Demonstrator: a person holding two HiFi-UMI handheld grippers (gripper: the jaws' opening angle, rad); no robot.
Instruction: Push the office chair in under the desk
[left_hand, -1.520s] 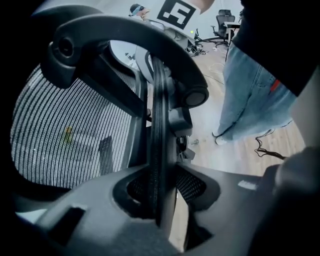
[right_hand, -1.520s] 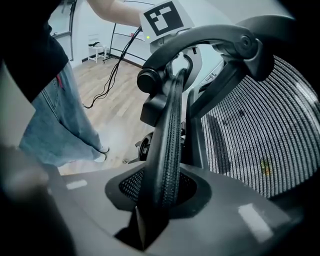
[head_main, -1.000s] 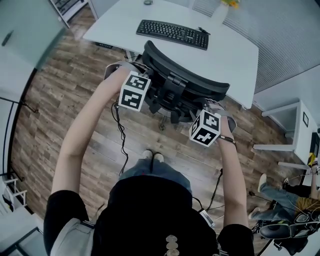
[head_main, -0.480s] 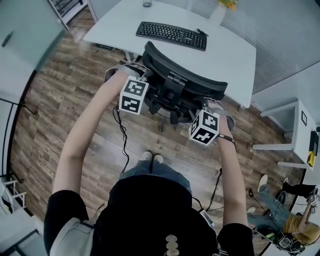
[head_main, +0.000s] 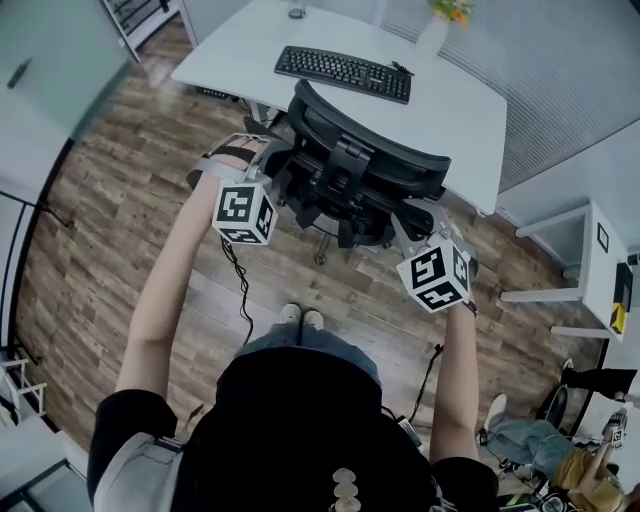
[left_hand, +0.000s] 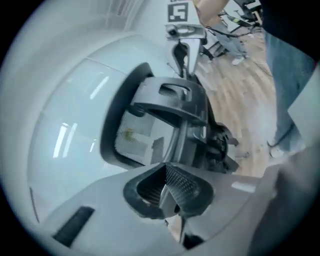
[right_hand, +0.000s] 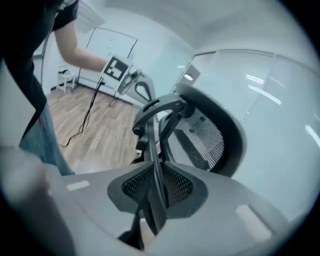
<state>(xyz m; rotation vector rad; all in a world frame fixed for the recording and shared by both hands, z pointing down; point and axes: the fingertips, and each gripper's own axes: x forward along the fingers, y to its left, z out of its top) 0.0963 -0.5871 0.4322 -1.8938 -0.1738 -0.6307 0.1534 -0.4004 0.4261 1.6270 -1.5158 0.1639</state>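
The black mesh-backed office chair (head_main: 365, 170) stands at the near edge of the white desk (head_main: 455, 115), its back toward me. My left gripper (head_main: 268, 185) hangs off the chair's left side, clear of the backrest. Its jaws (left_hand: 172, 200) are shut with nothing between them, and the chair back (left_hand: 170, 110) lies ahead. My right gripper (head_main: 408, 238) is off the chair's right rear. Its jaws (right_hand: 155, 195) are closing, with a narrow gap left. The dark chair frame (right_hand: 160, 125) shows beyond that gap, and no thing is pinched there.
On the desk lie a black keyboard (head_main: 343, 72), a vase with flowers (head_main: 435, 30) and a glass (head_main: 297, 8). A black cable (head_main: 240, 280) trails over the wood floor by my feet (head_main: 303, 316). At right stands a white side table (head_main: 570, 260), with another person (head_main: 560, 455) low beyond it.
Both grippers have come away from the chair back, the left one outward to the left, the right one back and to the right. The chair stays at the desk edge.
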